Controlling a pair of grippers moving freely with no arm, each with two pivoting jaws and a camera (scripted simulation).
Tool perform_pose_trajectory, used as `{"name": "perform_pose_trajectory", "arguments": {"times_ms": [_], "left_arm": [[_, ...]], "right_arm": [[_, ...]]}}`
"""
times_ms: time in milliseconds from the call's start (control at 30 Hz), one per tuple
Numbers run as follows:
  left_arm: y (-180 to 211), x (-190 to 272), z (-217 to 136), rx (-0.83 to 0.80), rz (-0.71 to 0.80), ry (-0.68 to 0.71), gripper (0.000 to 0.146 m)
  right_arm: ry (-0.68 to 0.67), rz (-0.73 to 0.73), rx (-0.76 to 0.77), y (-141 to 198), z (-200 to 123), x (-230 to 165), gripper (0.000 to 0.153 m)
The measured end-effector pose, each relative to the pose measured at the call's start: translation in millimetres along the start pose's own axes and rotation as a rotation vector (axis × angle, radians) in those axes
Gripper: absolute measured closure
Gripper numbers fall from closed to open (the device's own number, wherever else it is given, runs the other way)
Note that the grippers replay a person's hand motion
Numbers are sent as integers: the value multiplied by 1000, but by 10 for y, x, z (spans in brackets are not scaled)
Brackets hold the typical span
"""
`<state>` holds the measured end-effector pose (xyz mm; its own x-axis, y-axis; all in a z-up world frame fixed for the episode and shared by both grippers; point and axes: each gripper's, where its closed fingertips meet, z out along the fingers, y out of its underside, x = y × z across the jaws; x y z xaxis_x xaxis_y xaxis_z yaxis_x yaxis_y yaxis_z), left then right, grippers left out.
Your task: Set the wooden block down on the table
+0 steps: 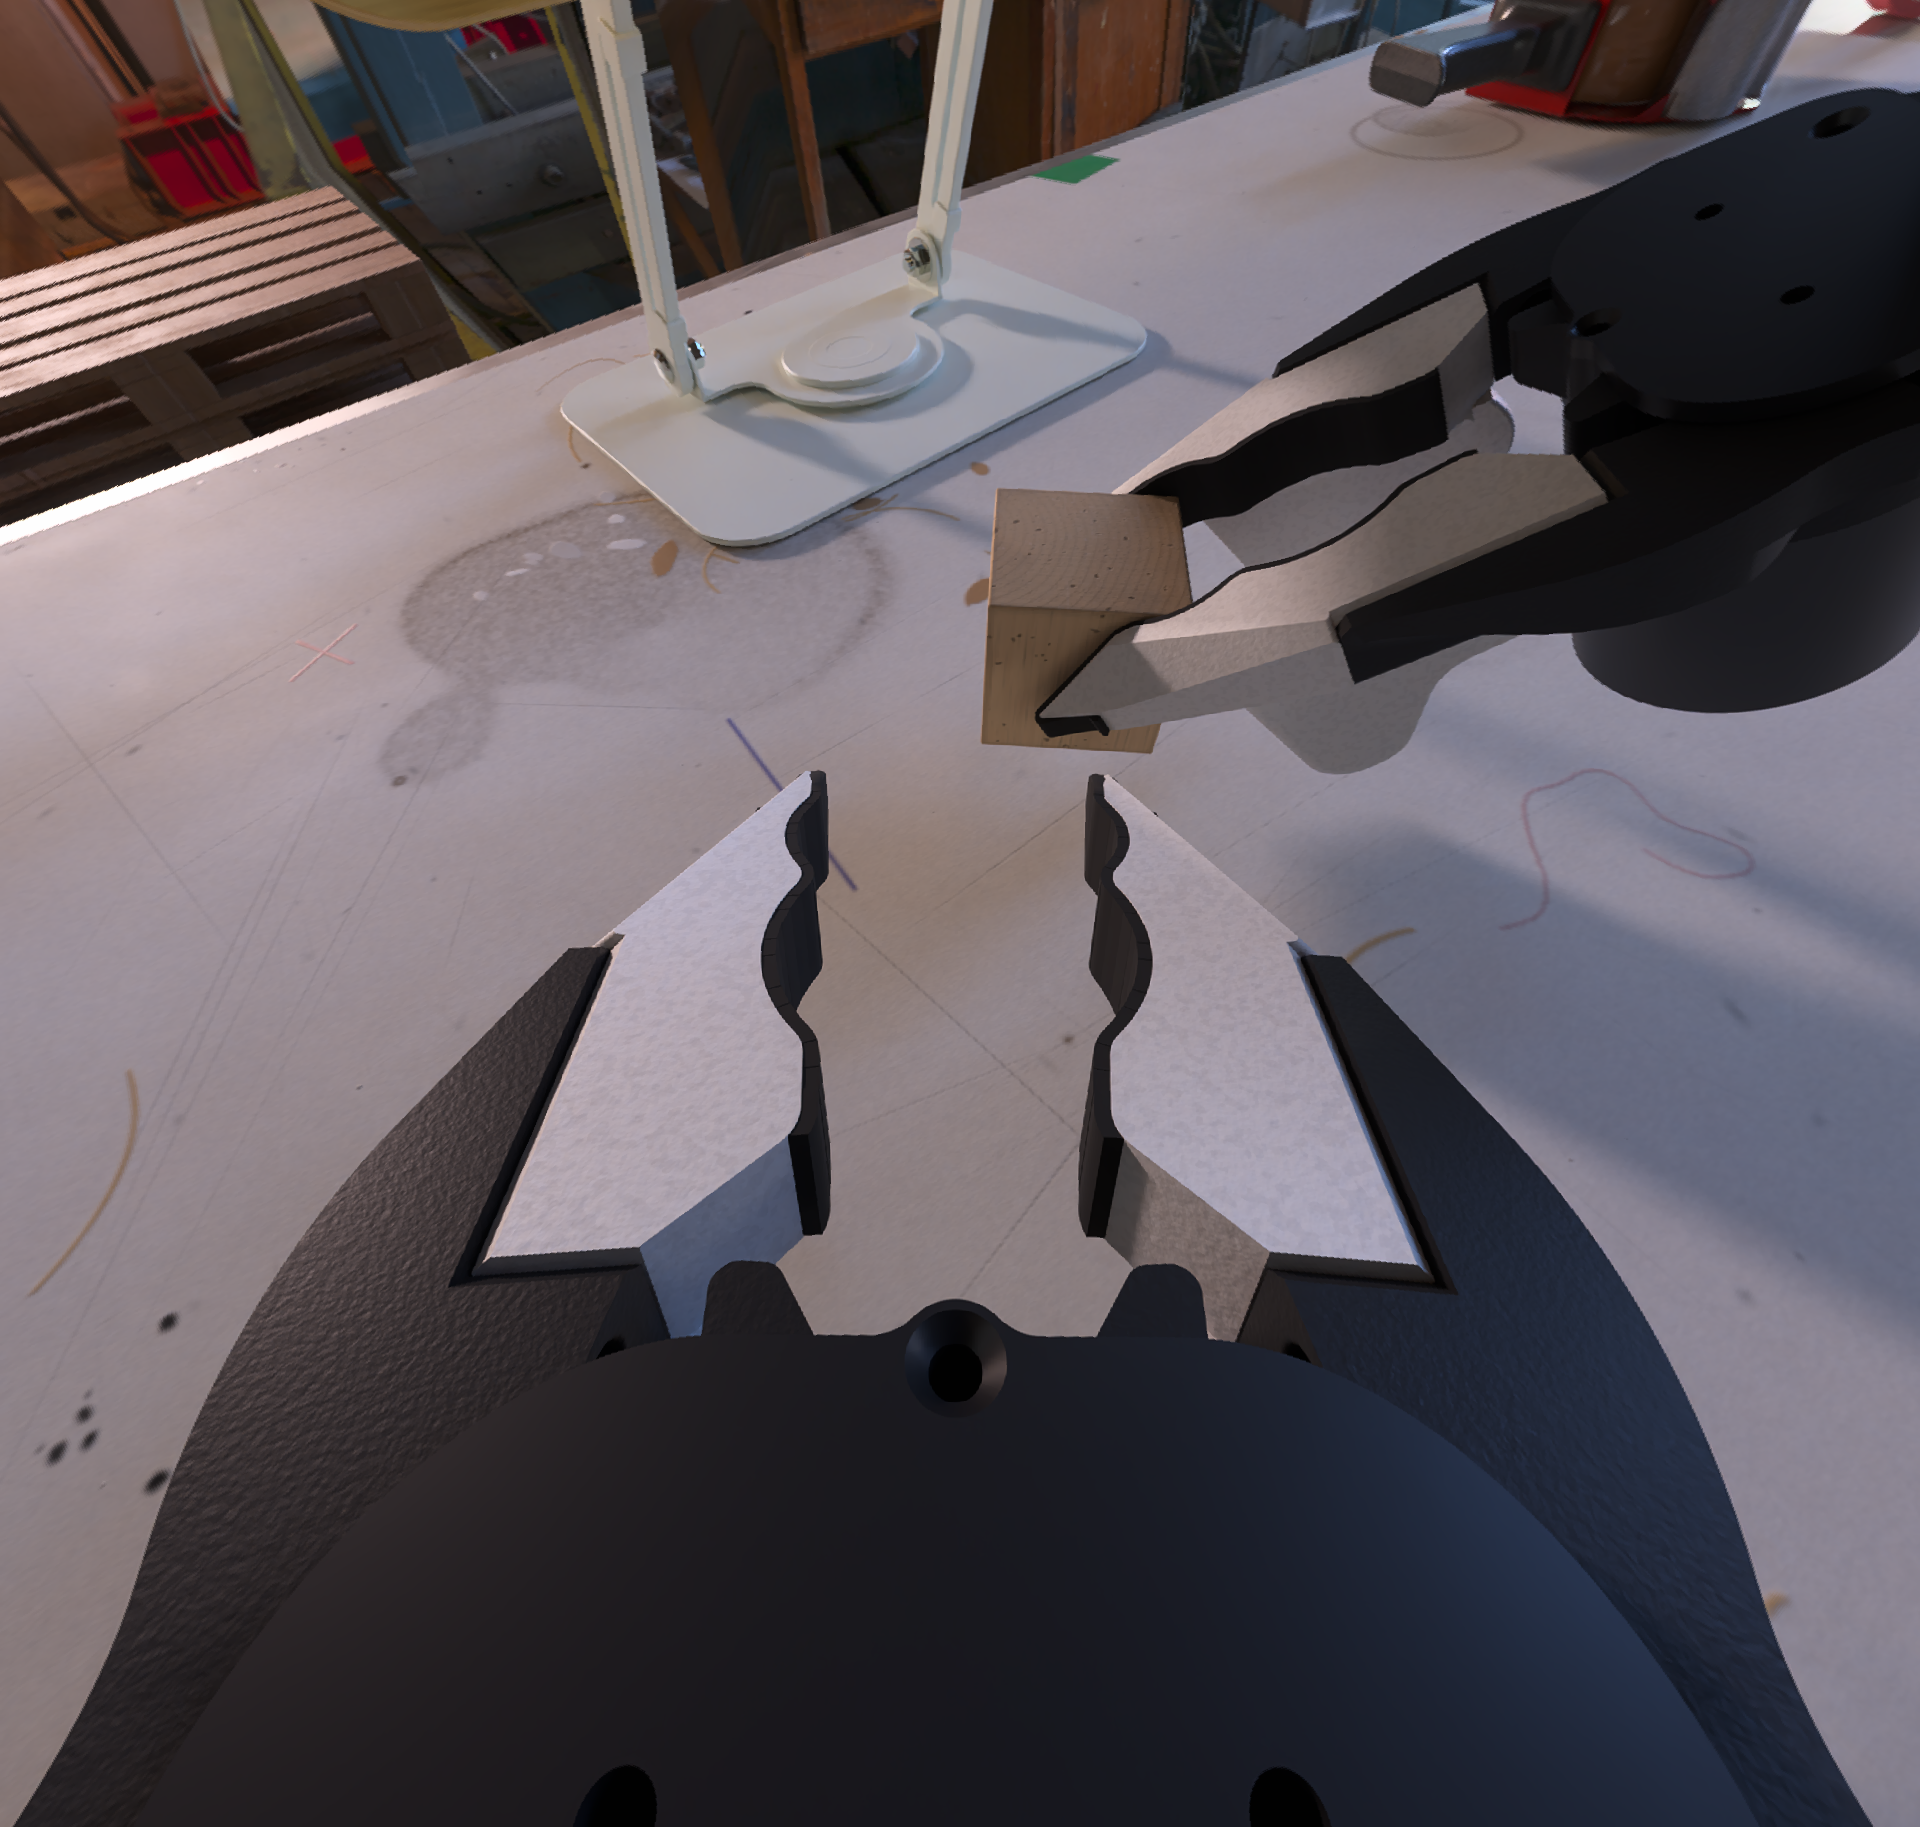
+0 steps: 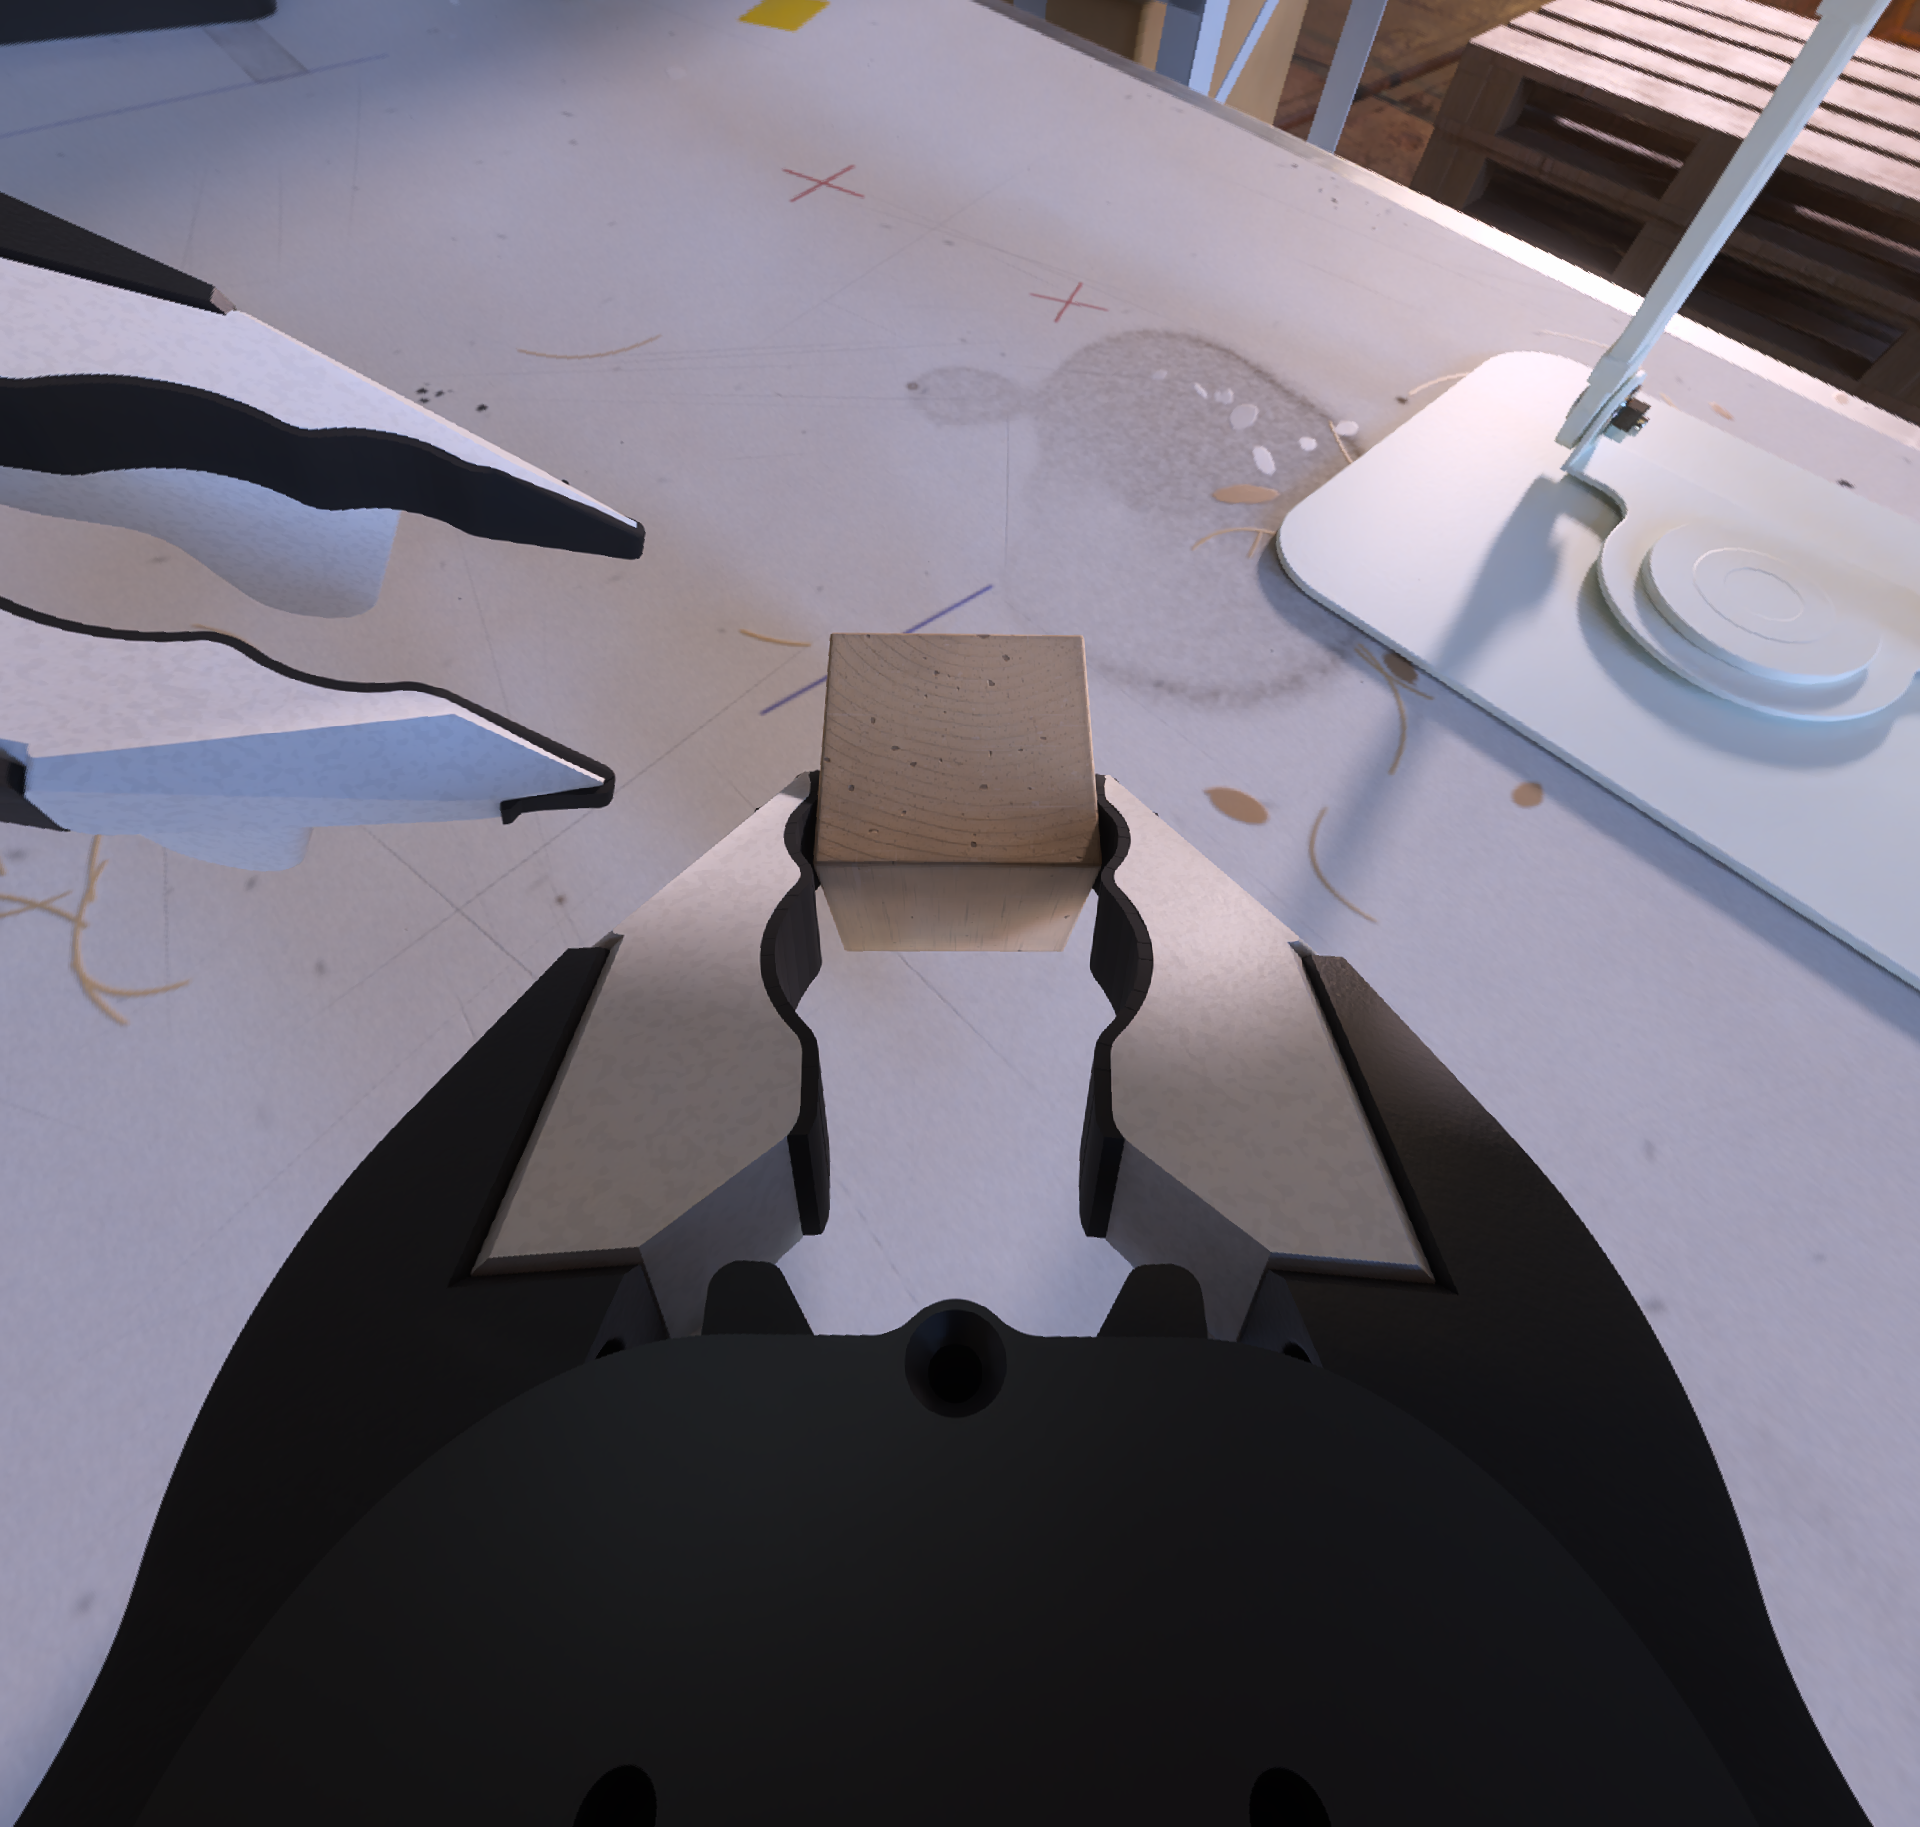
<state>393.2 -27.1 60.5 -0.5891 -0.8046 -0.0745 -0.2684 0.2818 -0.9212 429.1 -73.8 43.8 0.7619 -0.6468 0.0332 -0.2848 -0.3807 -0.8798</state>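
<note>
A light wooden block (image 1: 1081,551) is clamped between the fingertips of my right gripper (image 1: 1117,614), which reaches in from the right in the left wrist view. In the right wrist view the block (image 2: 956,749) sits between the tips of the right gripper (image 2: 956,801), apparently a little above the white table (image 2: 727,375). My left gripper (image 1: 956,790) is open and empty, its tips just short of the block and slightly left of it. It shows at the left of the right wrist view (image 2: 623,663), jaws apart.
A white stand with a flat base (image 1: 831,447) and two thin legs stands behind the block; its base shows at the right in the right wrist view (image 2: 1558,634). A red and metal device (image 1: 1621,32) lies far right. The table's far edge (image 1: 312,427) is close.
</note>
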Motion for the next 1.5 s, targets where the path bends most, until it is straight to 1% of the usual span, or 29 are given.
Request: {"name": "perform_pose_trajectory", "arguments": {"times_ms": [200, 333, 567, 867, 1033, 1300, 1500], "left_arm": [[-10, 35, -7, 10, -29, 33, 97], [-15, 17, -12, 17, -39, 23, 98], [21, 51, 23, -19, -16, 34, 97], [-22, 25, -20, 23, -55, 44, 98], [-9, 71, -9, 10, -8, 40, 98], [17, 166, -10, -9, 91, 25, 98], [17, 131, -18, -6, 47, 31, 98]], "right_arm": [[2, 6, 3, -22, -93, -8, 103], [22, -34, -9, 8, -138, -13, 103], [32, -90, -38, 50, -112, -48, 103], [35, -96, -75, 145, -82, -15, 103], [27, -93, -110, 207, -32, -27, 103], [53, -107, -122, 224, -21, -13, 103], [60, -96, -112, 217, -38, 8, 103]]}}
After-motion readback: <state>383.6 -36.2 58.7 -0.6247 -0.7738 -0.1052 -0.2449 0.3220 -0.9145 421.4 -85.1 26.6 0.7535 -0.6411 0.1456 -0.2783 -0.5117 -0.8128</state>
